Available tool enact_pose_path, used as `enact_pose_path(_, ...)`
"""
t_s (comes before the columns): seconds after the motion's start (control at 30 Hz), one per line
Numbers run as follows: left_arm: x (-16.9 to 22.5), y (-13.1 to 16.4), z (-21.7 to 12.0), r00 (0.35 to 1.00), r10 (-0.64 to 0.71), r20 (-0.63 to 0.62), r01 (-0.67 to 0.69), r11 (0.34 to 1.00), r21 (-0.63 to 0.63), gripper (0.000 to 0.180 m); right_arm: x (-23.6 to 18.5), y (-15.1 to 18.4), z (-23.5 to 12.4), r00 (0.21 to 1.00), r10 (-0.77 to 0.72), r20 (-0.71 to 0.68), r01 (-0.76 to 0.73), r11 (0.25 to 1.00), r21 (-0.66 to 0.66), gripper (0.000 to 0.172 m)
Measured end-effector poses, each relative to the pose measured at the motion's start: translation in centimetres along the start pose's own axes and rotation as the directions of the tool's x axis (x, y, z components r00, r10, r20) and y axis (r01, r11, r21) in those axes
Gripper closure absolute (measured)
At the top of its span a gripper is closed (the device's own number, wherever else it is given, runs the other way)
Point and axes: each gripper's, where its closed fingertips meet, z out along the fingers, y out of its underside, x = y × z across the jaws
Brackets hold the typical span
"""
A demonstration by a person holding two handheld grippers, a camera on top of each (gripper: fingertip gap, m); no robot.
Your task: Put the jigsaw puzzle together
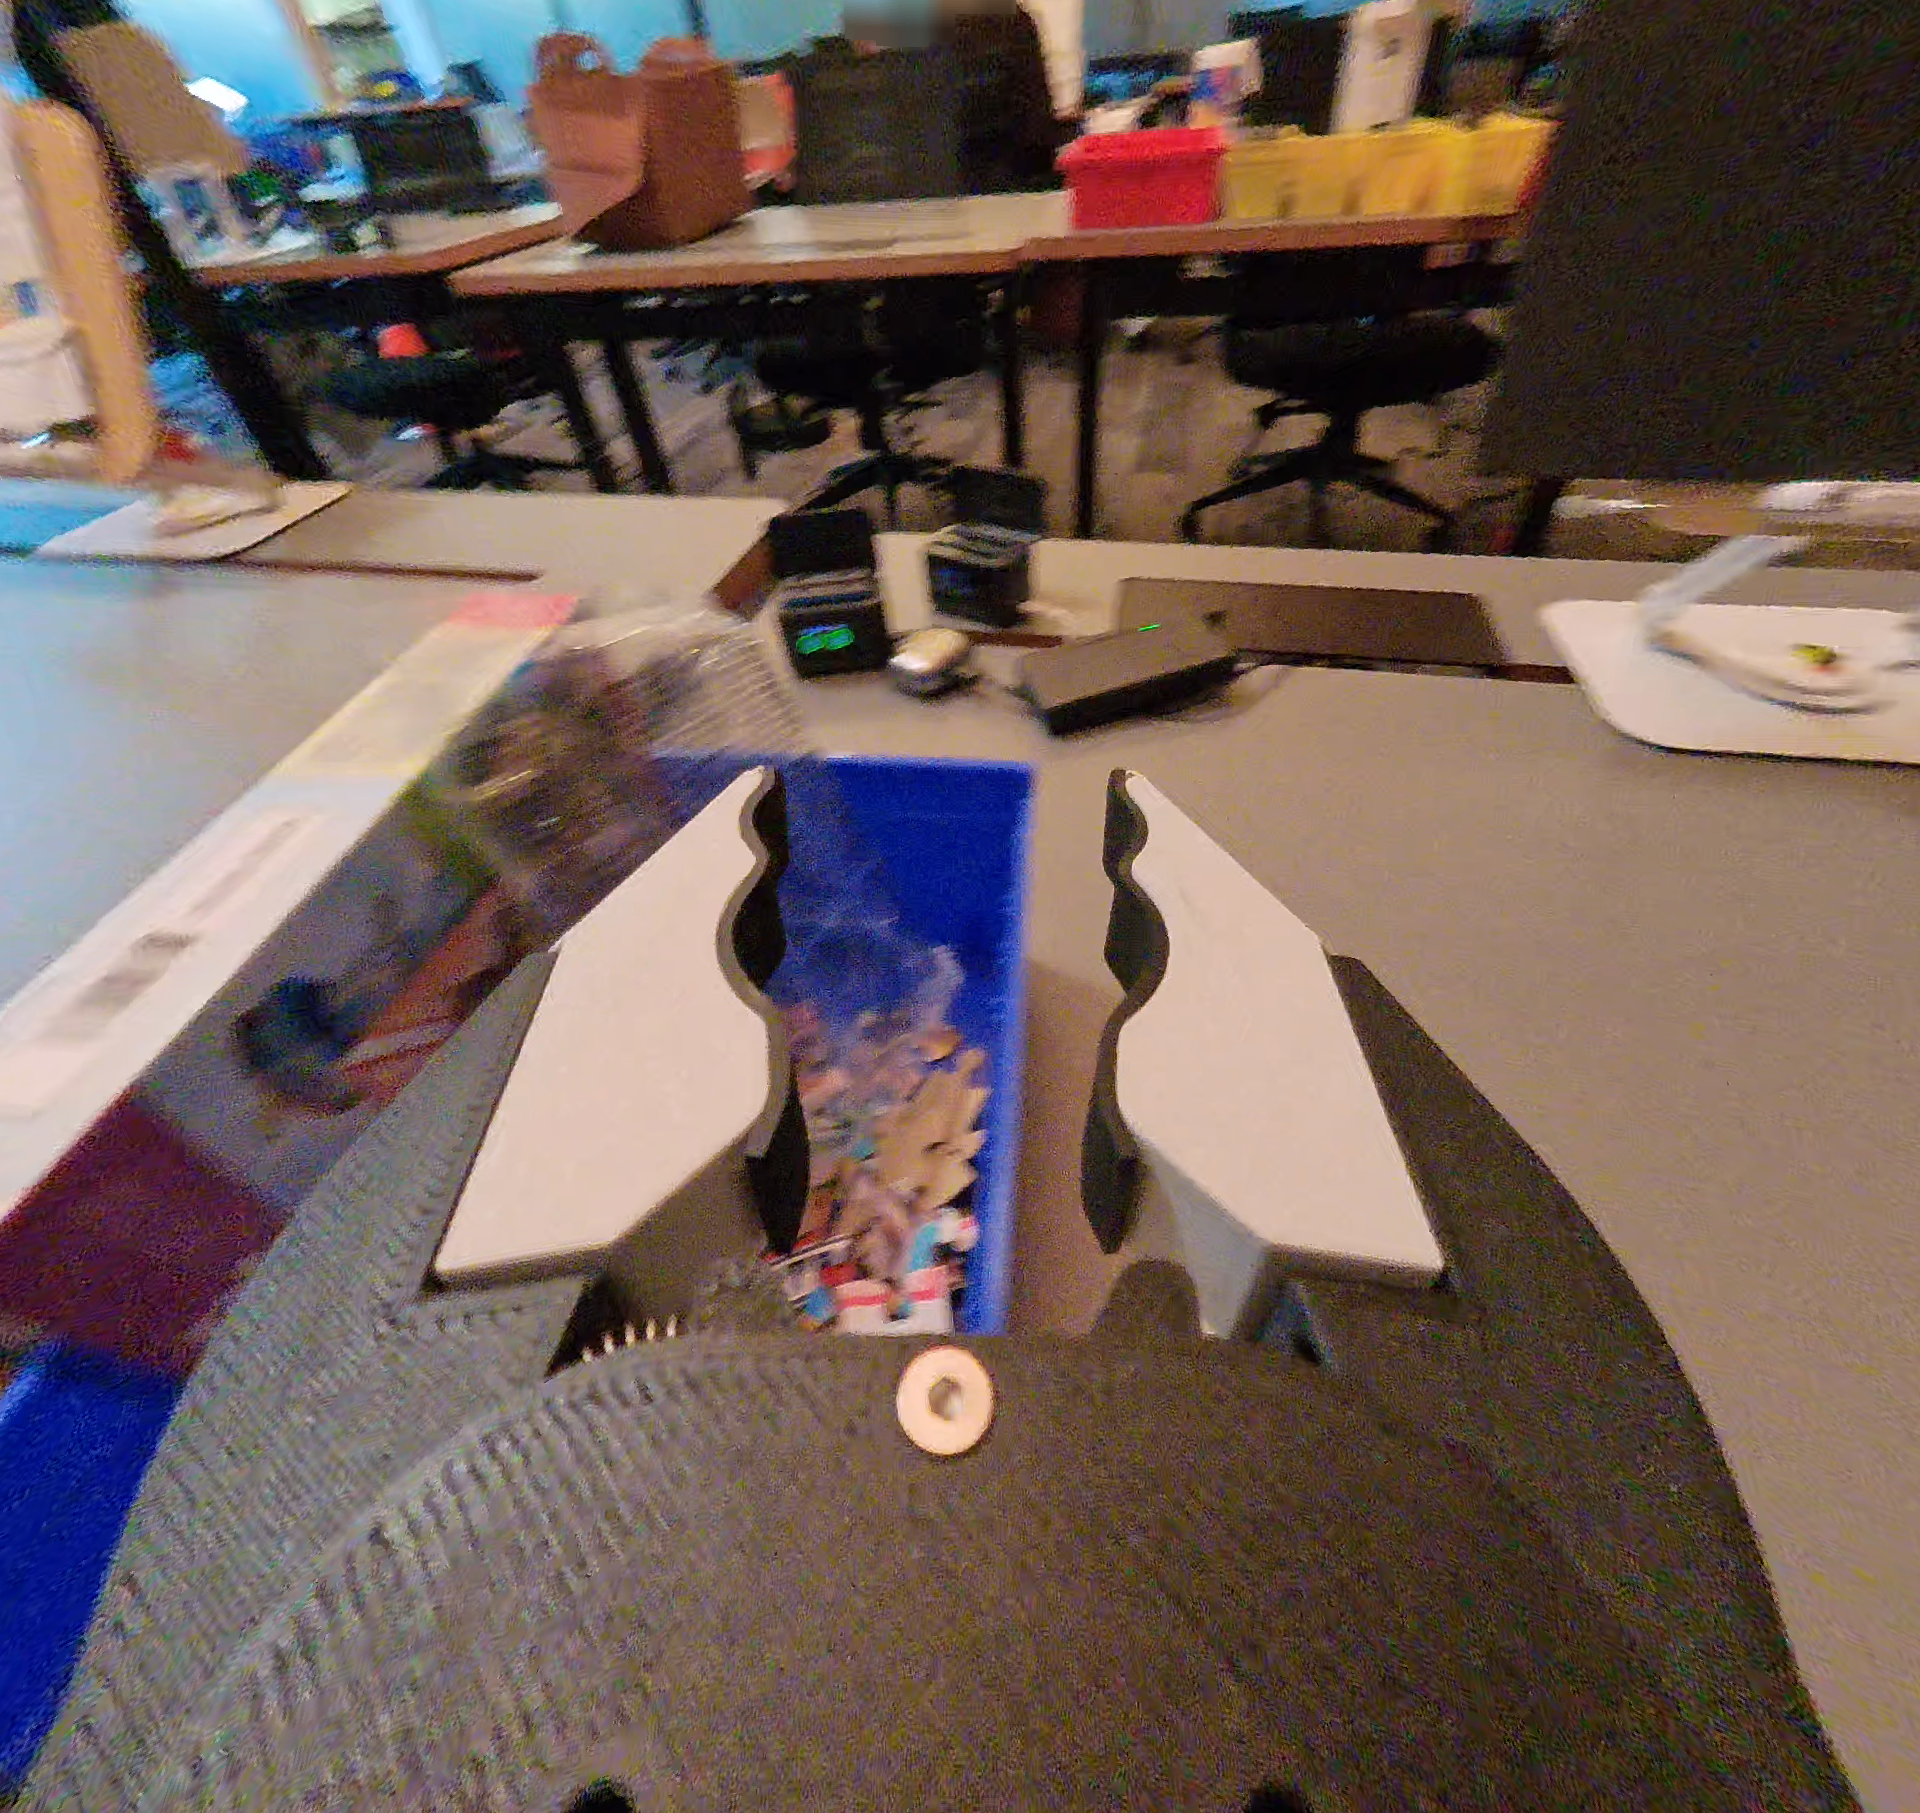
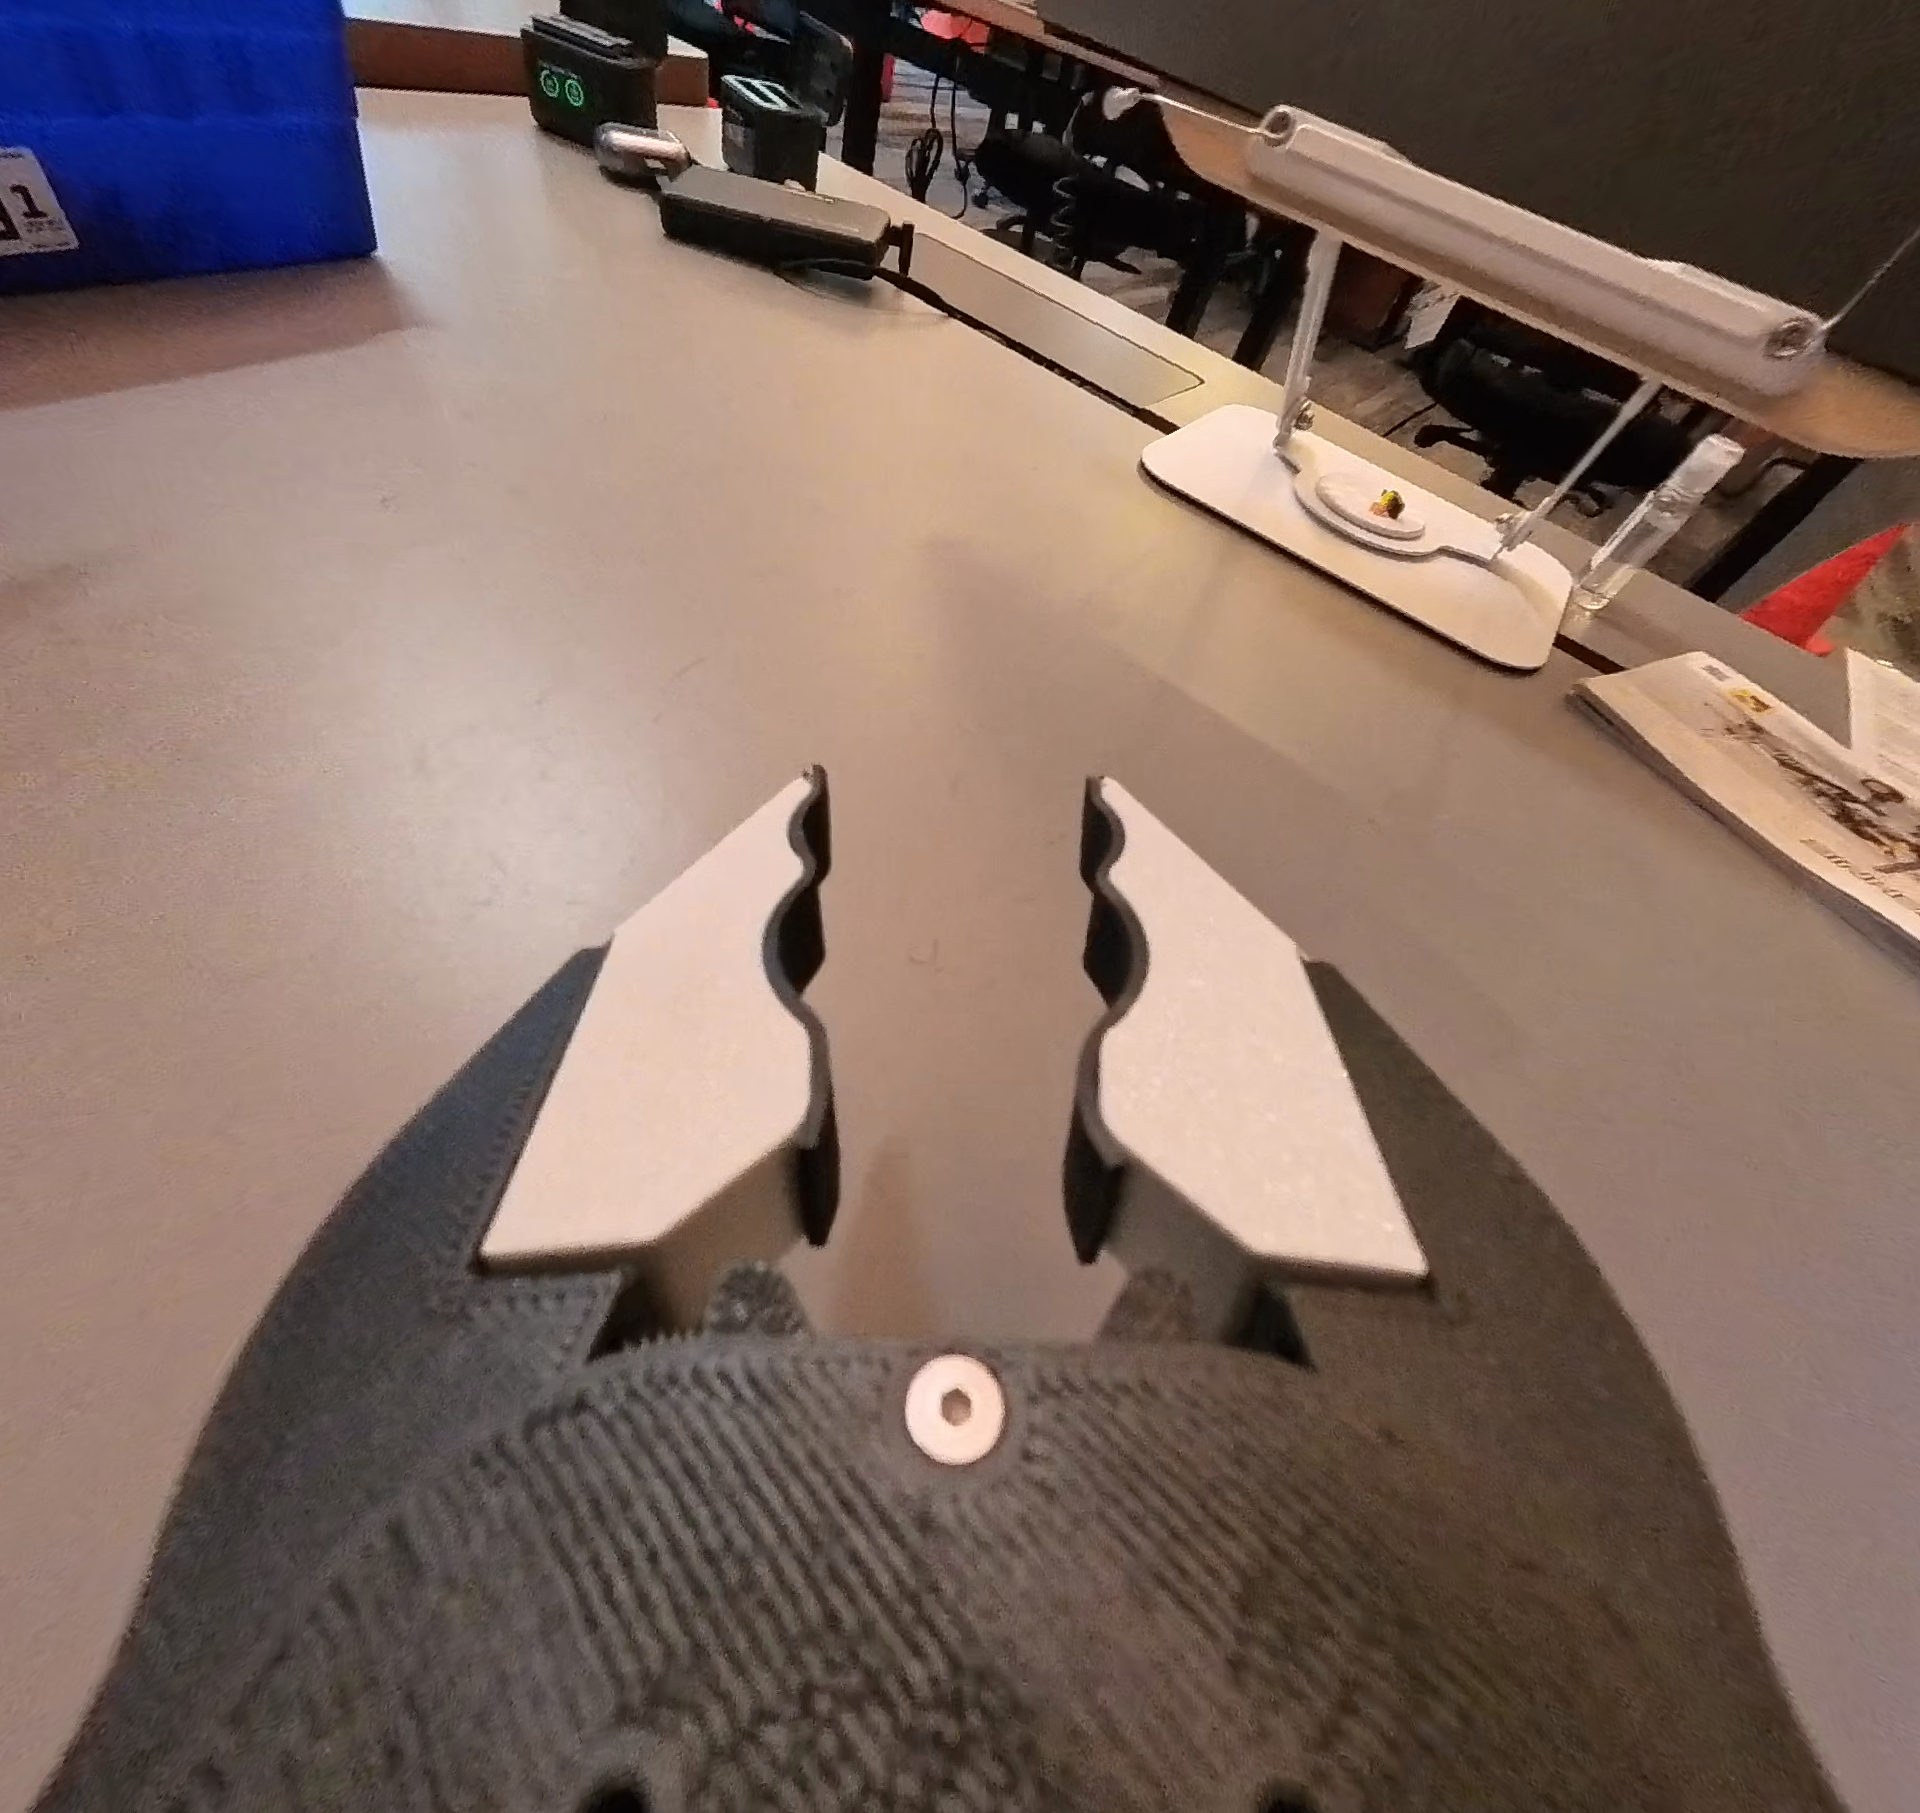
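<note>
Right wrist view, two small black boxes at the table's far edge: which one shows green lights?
The left black box, nearer the blue bin: two green lit rings on its front. The other box, right of it, shows none.

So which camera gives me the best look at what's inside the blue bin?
The left wrist view: it looks down into the blue bin between open fingers, showing a blurred heap of small colourful pieces. The right wrist view shows only the bin's outer wall, far left.
</note>
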Motion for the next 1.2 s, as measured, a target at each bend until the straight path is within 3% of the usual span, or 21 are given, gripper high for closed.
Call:
enact_pose_path(0.07,-4.6,1.6,0.2,0.994,-0.059,0.091,0.063,0.997,-0.039,0.123,-0.1,0.1,0.1,1.0,-0.016,-0.007,0.016,1.0,-0.009,0.125)
enact_pose_path(0.13,-7.1,3.6,0.9,0.984,-0.149,0.095,0.157,0.984,-0.084,0.121,-0.1,0.2,0.2,0.999,-0.032,-0.015,0.032,0.999,-0.018,0.126)
enact_pose_path(0.27,-7.7,8.4,3.2,0.97,-0.241,0.042,0.244,0.938,-0.247,0.115,-0.2,0.4,0.3,0.998,-0.059,-0.032,0.058,0.998,-0.034,0.127)
enact_pose_path(0.33,-7.6,9.7,4.0,0.972,-0.228,0.056,0.234,0.93,-0.284,0.127,-0.2,0.4,0.4,0.997,-0.07,-0.041,0.068,0.997,-0.037,0.128)
enact_pose_path(0.4,-7.8,10.1,4.5,0.98,-0.181,0.081,0.197,0.937,-0.289,0.153,-0.1,0.4,0.3,0.996,-0.076,-0.05,0.075,0.997,-0.035,0.129)
enact_pose_path(0.47,-7.5,9.1,4.4,0.989,-0.127,0.072,0.141,0.956,-0.255,0.18,-0.1,0.3,0.2,0.995,-0.081,-0.054,0.08,0.996,-0.028,0.131)
enact_pose_path(0.63,-8.4,2.0,1.1,0.986,-0.065,0.153,0.065,0.998,0.005,0.18,-0.2,0.1,0.1,0.994,-0.088,-0.058,0.087,0.996,-0.013,0.133)
enact_pose_path(0.83,-12.5,-3.4,-5.1,0.94,-0.127,0.318,0.045,0.966,0.255,0.18,-0.4,0.1,0.0,0.994,-0.096,-0.05,0.096,0.995,-0.01,0.134)
enact_pose_path(1.0,-15.4,-4.7,-8.5,0.895,-0.207,0.396,0.052,0.928,0.368,0.18,-0.5,0.1,0.1,0.994,-0.095,-0.047,0.094,0.995,-0.013,0.134)
enact_pose_path(1.2,-16.7,-4.3,-9.6,0.873,-0.239,0.426,0.061,0.919,0.391,0.18,-0.7,0.5,0.4,0.994,-0.102,-0.037,0.101,0.994,-0.039,0.135)
